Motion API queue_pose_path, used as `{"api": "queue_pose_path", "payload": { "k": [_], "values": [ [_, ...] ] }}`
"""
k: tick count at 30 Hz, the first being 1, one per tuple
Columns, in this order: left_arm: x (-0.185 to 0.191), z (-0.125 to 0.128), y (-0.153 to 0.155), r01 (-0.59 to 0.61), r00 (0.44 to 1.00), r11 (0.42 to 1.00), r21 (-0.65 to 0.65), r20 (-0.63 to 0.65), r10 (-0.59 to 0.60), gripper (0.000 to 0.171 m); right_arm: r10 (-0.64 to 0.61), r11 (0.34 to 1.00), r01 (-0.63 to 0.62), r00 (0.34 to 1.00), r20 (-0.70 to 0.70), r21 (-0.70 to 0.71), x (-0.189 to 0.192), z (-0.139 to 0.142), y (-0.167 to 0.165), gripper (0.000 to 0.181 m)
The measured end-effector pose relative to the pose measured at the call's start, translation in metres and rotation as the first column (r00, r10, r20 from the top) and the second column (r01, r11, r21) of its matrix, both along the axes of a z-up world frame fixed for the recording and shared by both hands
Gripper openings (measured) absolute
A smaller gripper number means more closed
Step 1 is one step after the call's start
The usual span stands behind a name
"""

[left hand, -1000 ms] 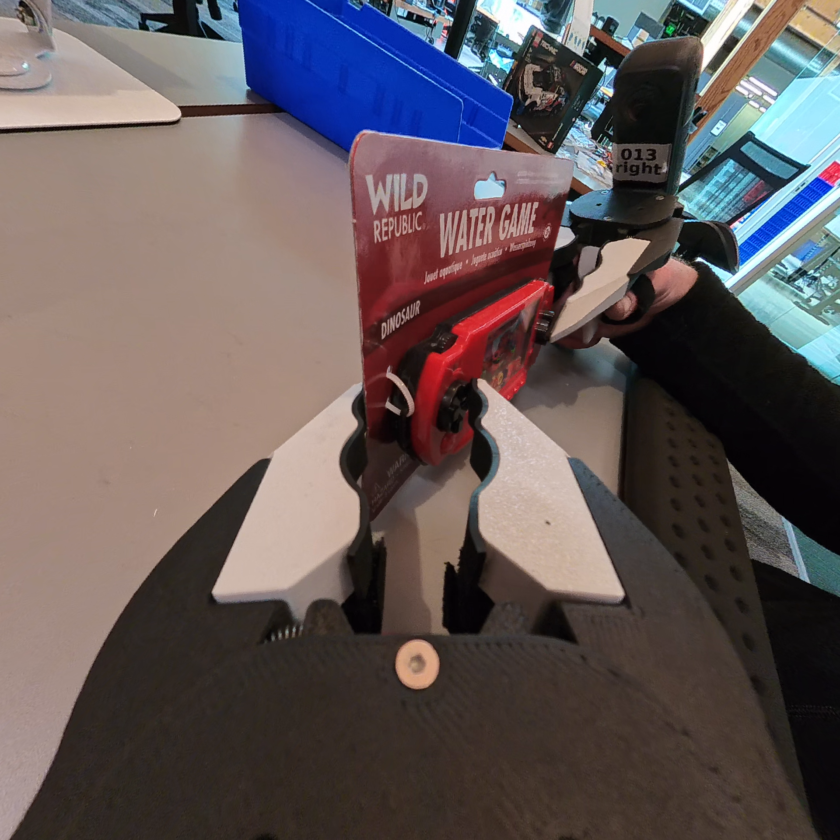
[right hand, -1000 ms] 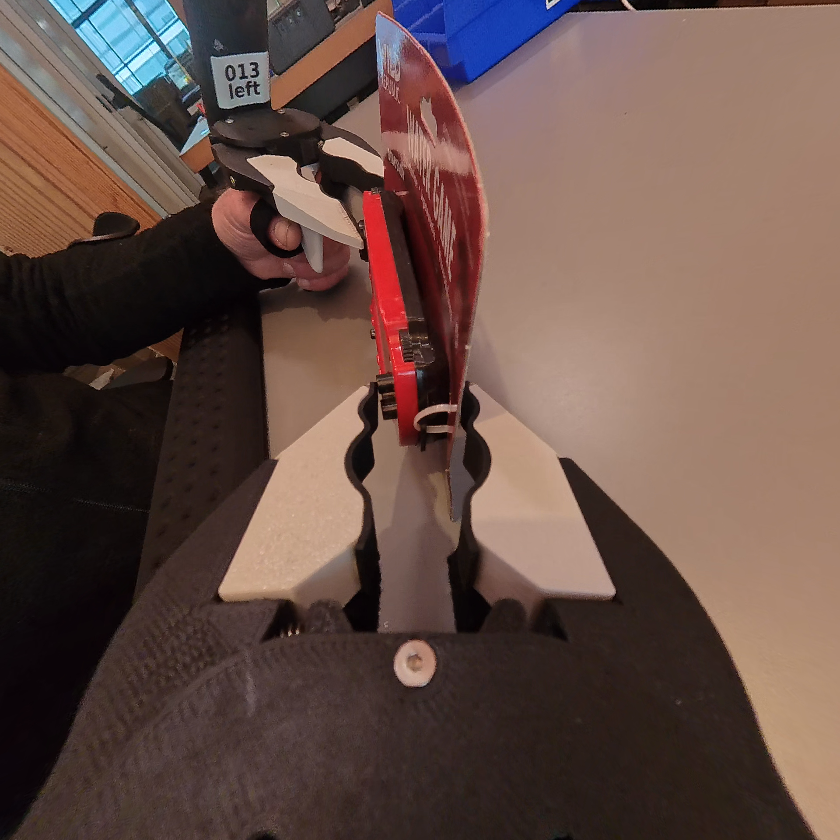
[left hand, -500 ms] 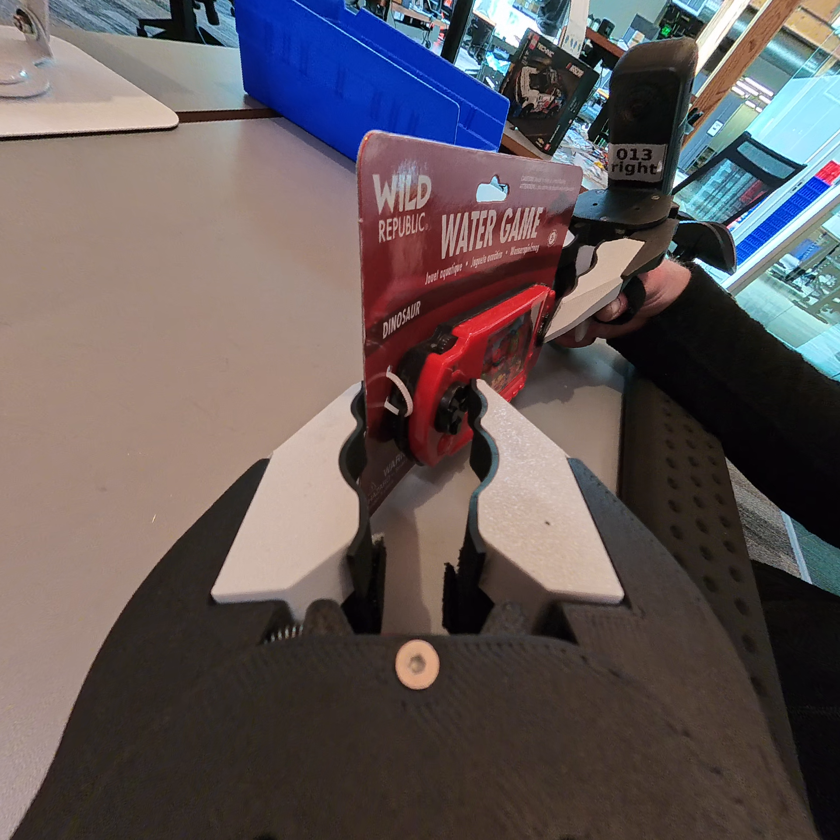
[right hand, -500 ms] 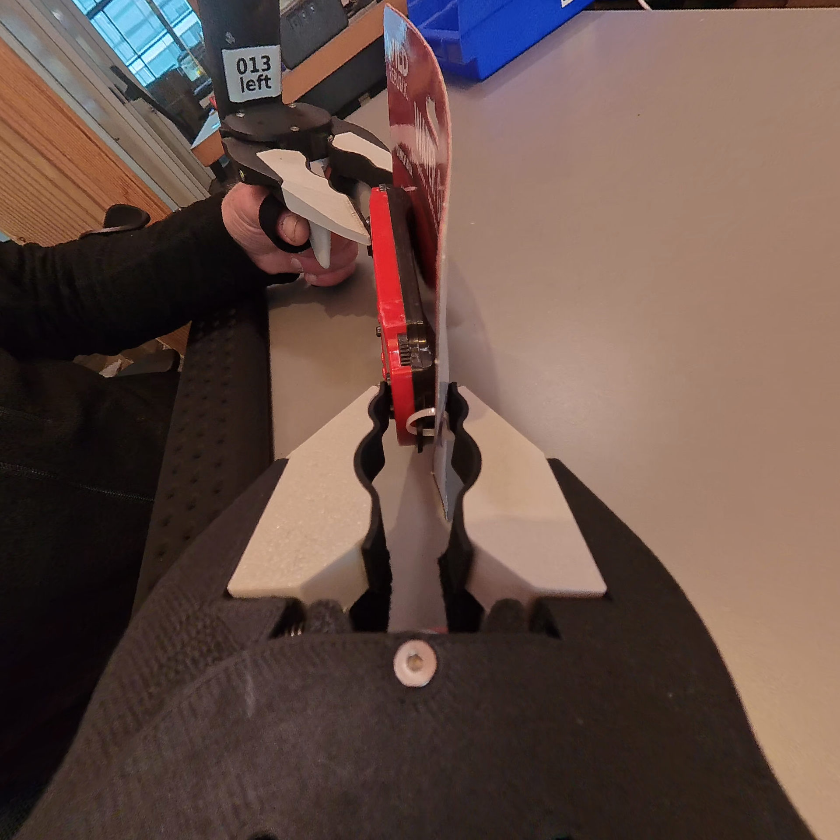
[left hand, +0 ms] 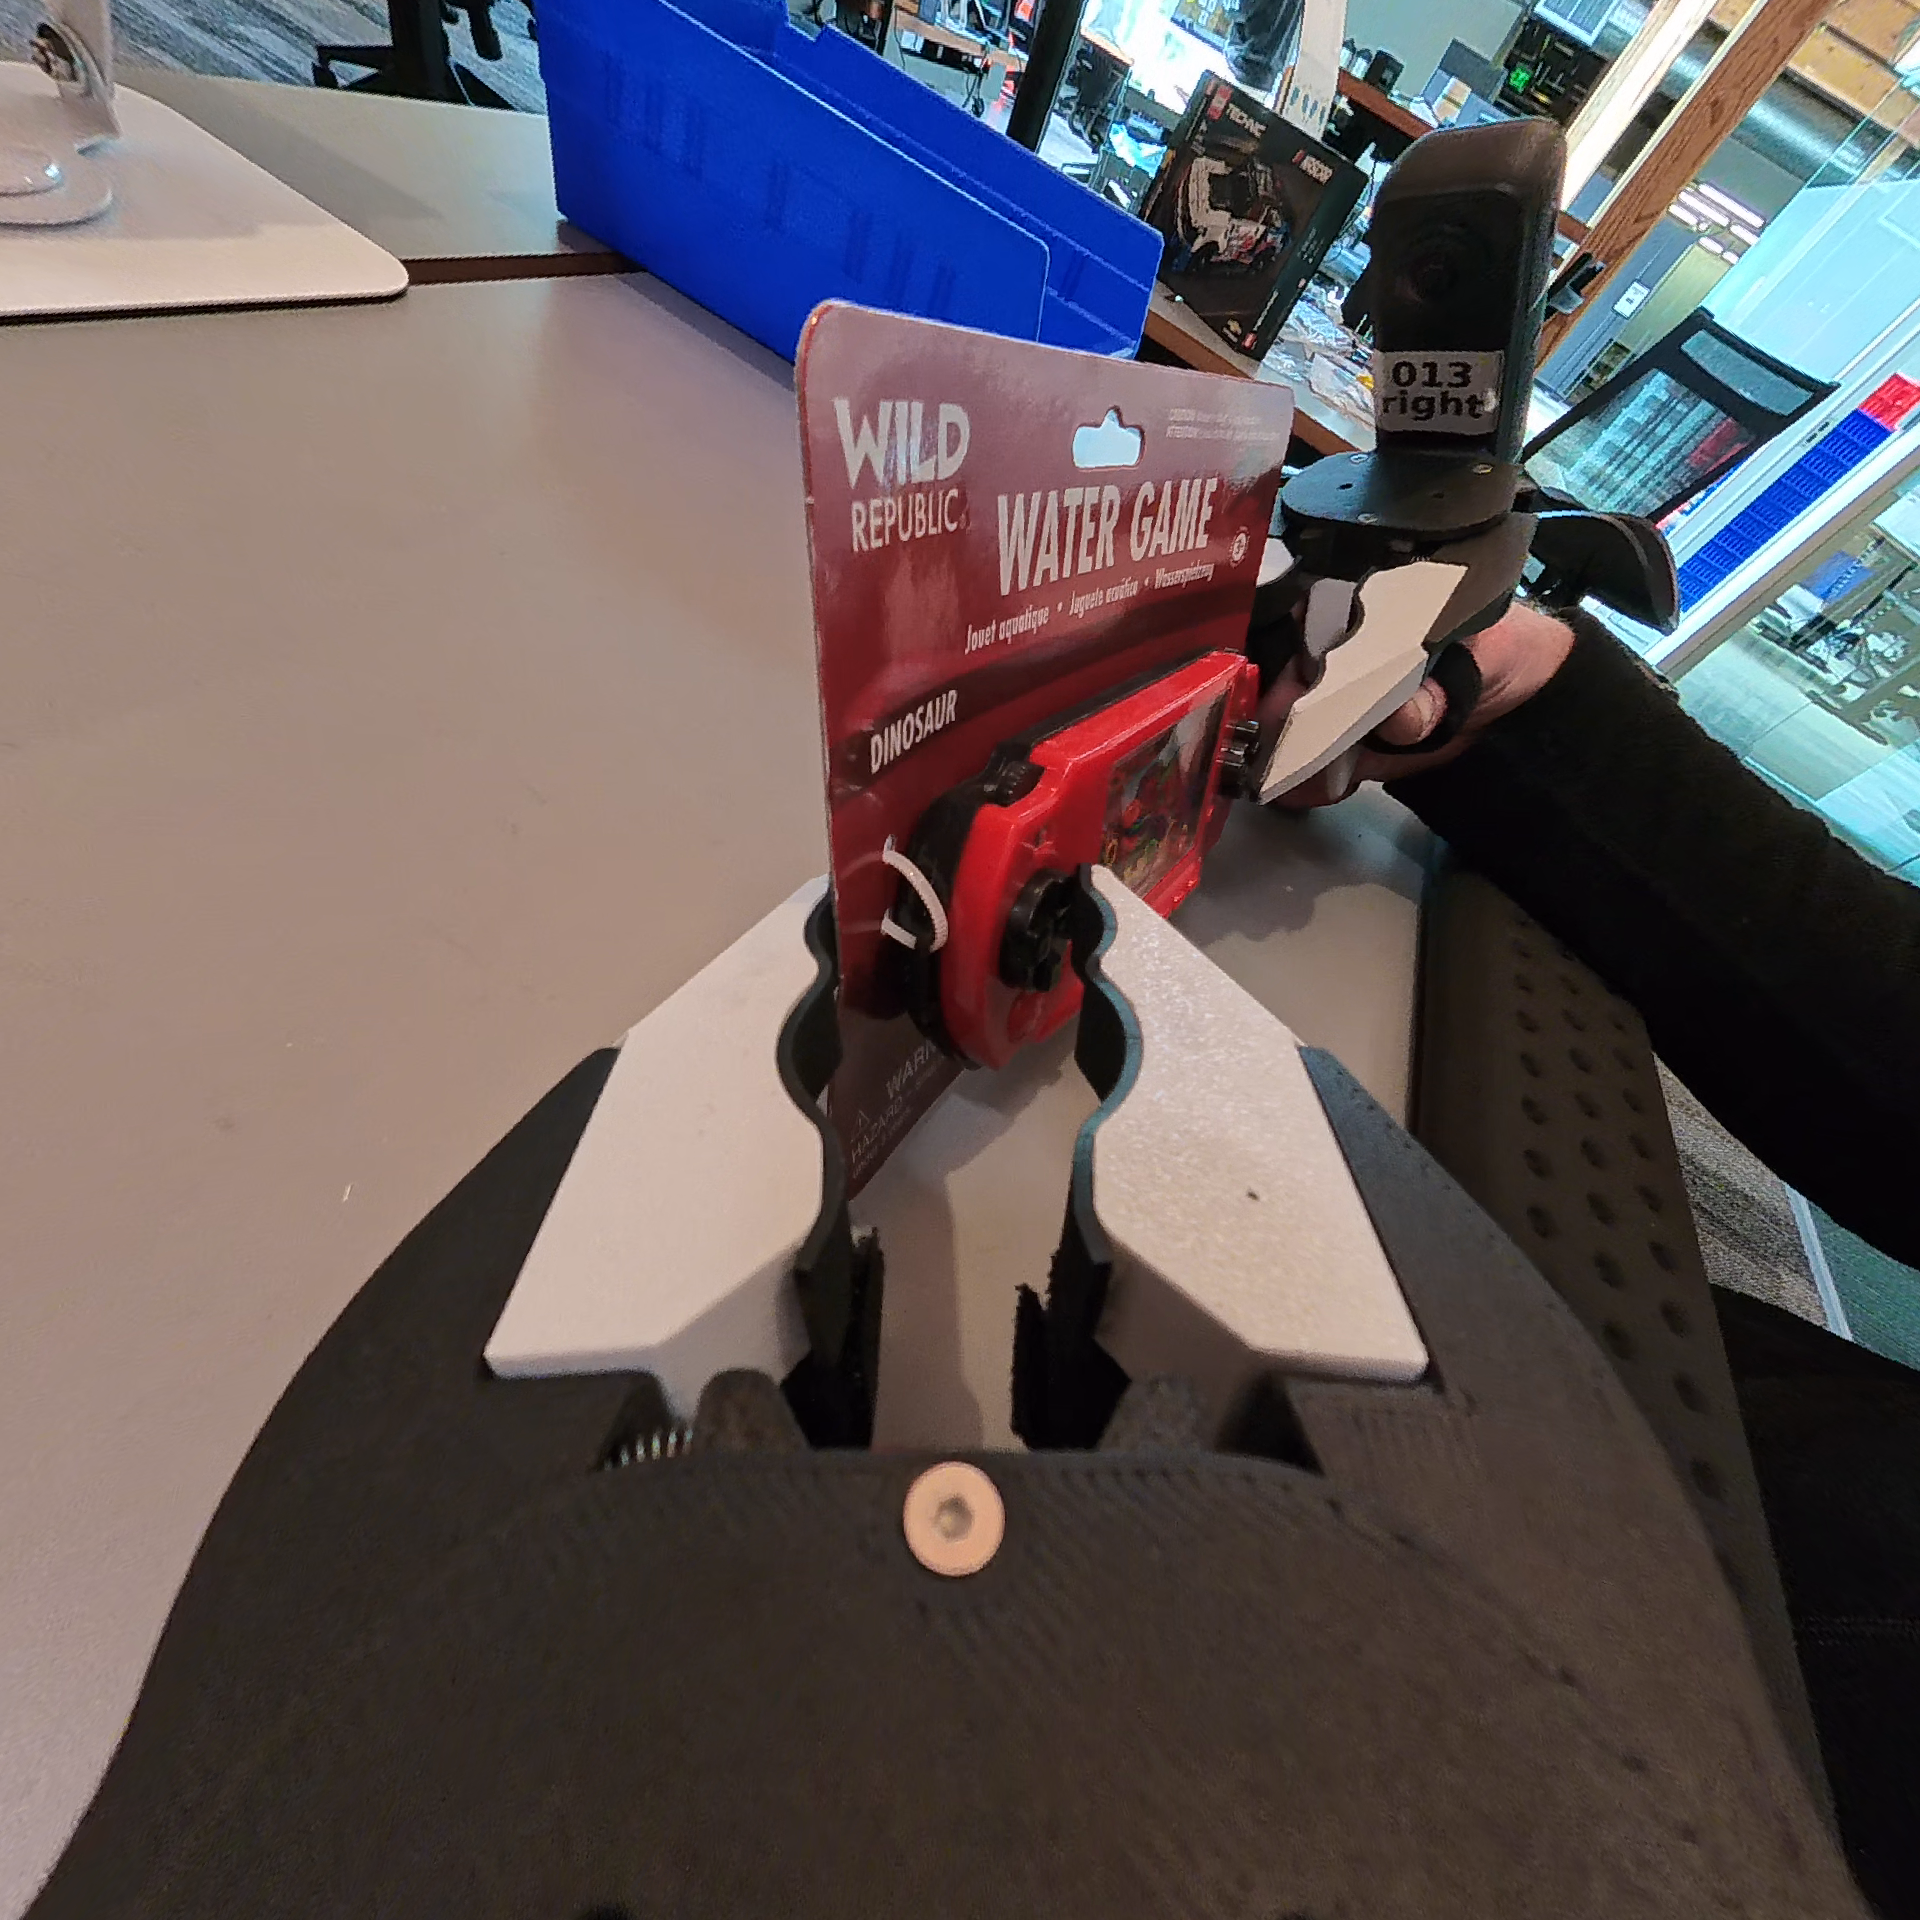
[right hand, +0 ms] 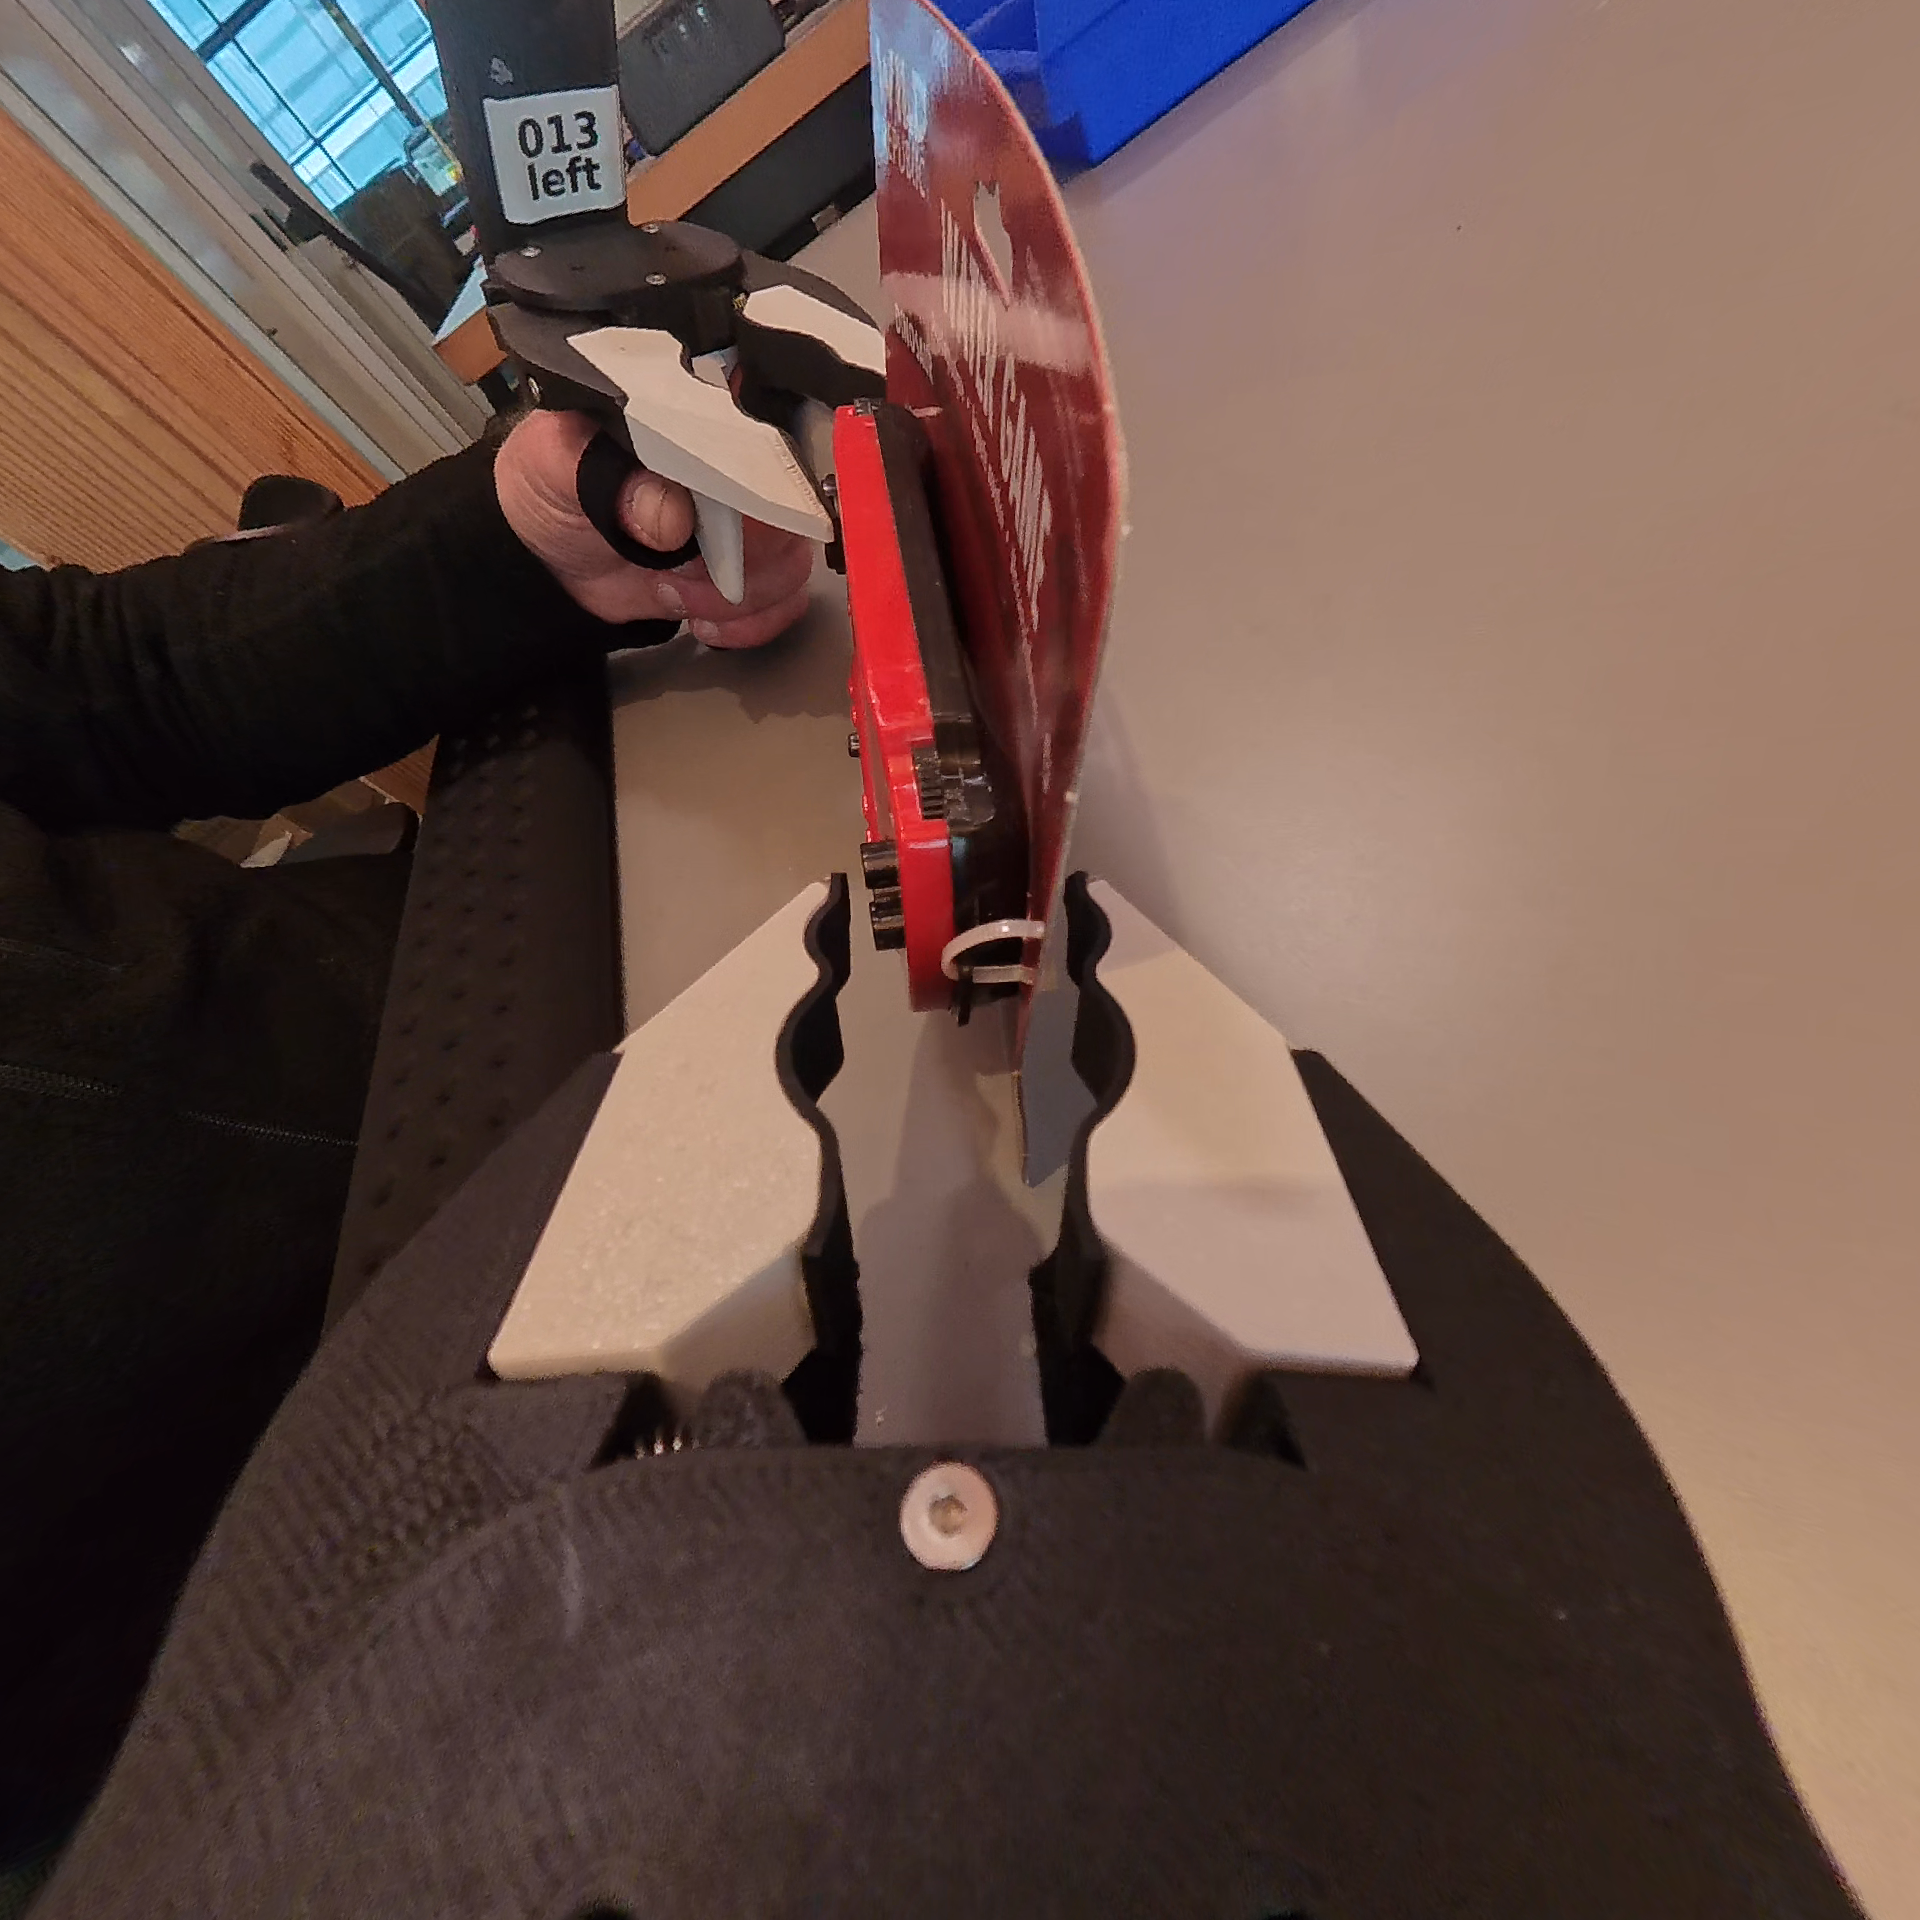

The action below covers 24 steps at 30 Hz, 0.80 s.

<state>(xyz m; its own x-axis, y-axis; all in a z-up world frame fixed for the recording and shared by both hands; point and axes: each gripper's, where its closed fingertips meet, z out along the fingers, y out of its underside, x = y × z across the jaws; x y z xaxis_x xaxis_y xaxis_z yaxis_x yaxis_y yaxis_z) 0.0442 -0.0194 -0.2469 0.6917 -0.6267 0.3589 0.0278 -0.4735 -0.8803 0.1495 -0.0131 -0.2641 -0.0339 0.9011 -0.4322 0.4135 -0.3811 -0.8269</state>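
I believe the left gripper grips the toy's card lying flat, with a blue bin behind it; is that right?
Not quite: the card stands upright, not flat, as the left wrist view shows. The left gripper does grip it, at the red toy, and the blue bin is behind it.

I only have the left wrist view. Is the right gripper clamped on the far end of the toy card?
Observer: No. In the right wrist view the right gripper is open: its fingers straddle the red toy, with a clear gap beside the toy's black knobs.
Operator: And the finger on the card side?
Observer: The lower corner of the backing card sits close beside it; I cannot tell whether they touch.
Operator: Is the card flat?
Observer: No. Seen edge-on it bows, its top curving away from the toy.
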Motion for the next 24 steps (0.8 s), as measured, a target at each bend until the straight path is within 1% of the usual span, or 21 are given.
{"api": "queue_pose_path", "payload": {
  "k": [6,17,22,24],
  "values": [
    [-0.0003,-0.0002,0.0003,-0.003,1.000,1.000,-0.002,0.004,0.003,0.041,-0.001,1.000,0.001,1.000,-0.004,0.012,0.0001,0.0008,0.0003,0.035],
    [0.0001,-0.0004,0.0002,-0.009,1.000,1.000,-0.003,0.002,0.009,0.041,-0.010,1.000,0.010,1.000,-0.003,0.012,-0.0002,0.0011,0.0016,0.033],
    [-0.0004,0.0036,0.0018,-0.020,1.000,1.000,0.006,0.004,0.020,0.040,0.003,1.000,-0.004,1.000,-0.015,-0.008,-0.0021,0.0028,-0.0006,0.025],
    [-0.0017,0.0053,0.0033,-0.027,1.000,1.000,0.010,0.000,0.027,0.040,0.004,1.000,-0.005,1.000,-0.019,-0.008,-0.0029,0.0032,-0.0006,0.025]
  ]
}}
